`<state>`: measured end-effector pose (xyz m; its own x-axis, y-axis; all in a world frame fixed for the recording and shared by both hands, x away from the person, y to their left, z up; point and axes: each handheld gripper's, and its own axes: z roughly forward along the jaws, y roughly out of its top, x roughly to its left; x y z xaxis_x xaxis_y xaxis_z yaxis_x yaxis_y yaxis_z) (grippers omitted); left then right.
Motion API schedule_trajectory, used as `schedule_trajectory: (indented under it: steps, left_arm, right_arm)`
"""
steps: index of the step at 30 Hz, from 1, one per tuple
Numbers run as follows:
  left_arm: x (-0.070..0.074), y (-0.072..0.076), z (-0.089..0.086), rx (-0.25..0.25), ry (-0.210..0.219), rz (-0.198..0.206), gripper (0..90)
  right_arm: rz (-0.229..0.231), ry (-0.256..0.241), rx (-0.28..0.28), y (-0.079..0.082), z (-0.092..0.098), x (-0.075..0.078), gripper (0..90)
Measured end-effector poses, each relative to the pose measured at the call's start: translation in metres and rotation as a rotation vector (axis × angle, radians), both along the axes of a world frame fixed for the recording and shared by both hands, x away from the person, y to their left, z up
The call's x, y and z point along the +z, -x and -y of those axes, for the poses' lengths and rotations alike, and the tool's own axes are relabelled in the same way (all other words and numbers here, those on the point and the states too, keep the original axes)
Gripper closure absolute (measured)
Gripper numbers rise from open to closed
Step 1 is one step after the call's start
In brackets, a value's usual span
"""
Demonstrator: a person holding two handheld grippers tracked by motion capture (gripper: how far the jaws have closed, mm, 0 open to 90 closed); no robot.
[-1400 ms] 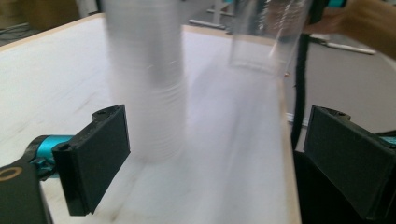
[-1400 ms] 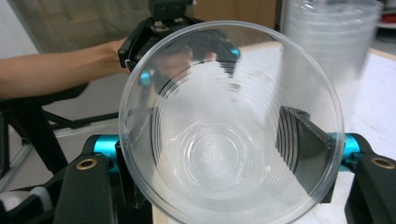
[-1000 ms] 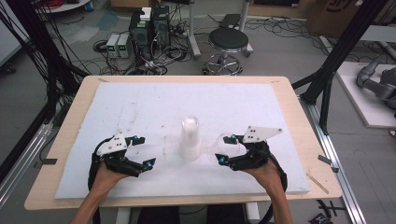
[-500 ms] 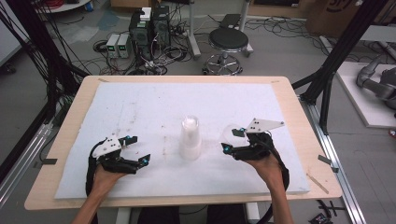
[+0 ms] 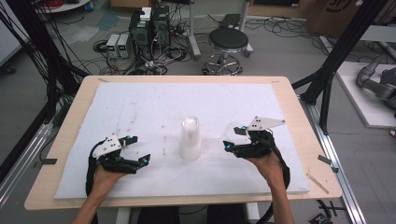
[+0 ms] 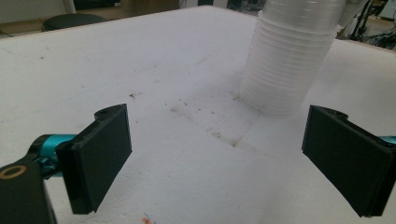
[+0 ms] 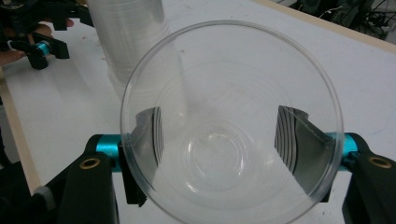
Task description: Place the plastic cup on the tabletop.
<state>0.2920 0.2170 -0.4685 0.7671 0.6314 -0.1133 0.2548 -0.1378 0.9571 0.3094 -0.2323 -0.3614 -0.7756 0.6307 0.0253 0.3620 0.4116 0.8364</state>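
Note:
A stack of clear plastic cups [image 5: 190,138] stands mouth-down in the middle of the white foam board [image 5: 154,100]. To its right, my right gripper [image 5: 233,139] is shut on a single clear cup [image 5: 231,131], held off the board. In the right gripper view that cup [image 7: 231,126] faces me mouth-first, with a black jaw pressed on either side of its wall and the stack [image 7: 130,37] behind it. My left gripper [image 5: 141,149] rests open left of the stack. Its jaws [image 6: 224,158] are spread wide with nothing between them, and the stack [image 6: 292,56] rises beyond its right jaw.
The foam board lies on a wooden table [image 5: 301,121], with a narrow wood margin around it. Black frame posts [image 5: 327,88] stand at the table's right and left sides. A stool [image 5: 228,44] and electronics boxes [image 5: 144,25] sit on the floor beyond the far edge.
My right gripper has moved a little back and to the right, away from the stack. The left gripper has drifted slightly left. The stack has stayed put.

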Motion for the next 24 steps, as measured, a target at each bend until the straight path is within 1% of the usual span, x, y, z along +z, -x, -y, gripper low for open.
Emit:
schedule_trajectory:
  steps: [1,5,10,13,14,16,19,24]
  left_arm:
    - [0.000,0.000,0.000,0.003,0.000,0.003,8.1]
    - [0.000,0.001,0.000,0.010,-0.002,0.007,8.4]
    - [0.000,0.000,0.000,0.008,-0.001,0.006,8.5]
    - [0.000,0.000,0.001,0.006,-0.006,0.007,8.6]
    - [0.000,0.000,0.001,0.005,-0.006,0.007,8.6]
    - [0.000,0.000,0.001,0.007,-0.004,0.007,8.6]
    - [0.000,0.000,0.000,0.014,0.000,0.004,8.6]
    - [0.000,0.001,0.001,0.015,-0.007,0.007,8.6]
  right_arm:
    - [0.007,0.004,-0.008,-0.002,0.000,0.000,33.0]
    - [-0.010,0.022,-0.028,-0.011,0.000,-0.005,33.0]
    - [-0.028,0.070,-0.047,-0.022,-0.006,-0.012,33.0]
    - [-0.032,0.079,-0.053,-0.028,-0.009,-0.015,33.0]
    - [-0.042,0.078,-0.058,-0.030,-0.010,-0.016,33.0]
    - [-0.048,0.092,-0.060,-0.034,-0.012,-0.019,33.0]
    - [-0.052,0.126,-0.068,-0.038,-0.016,-0.023,32.9]
    - [-0.064,0.164,-0.086,-0.044,-0.022,-0.030,32.9]
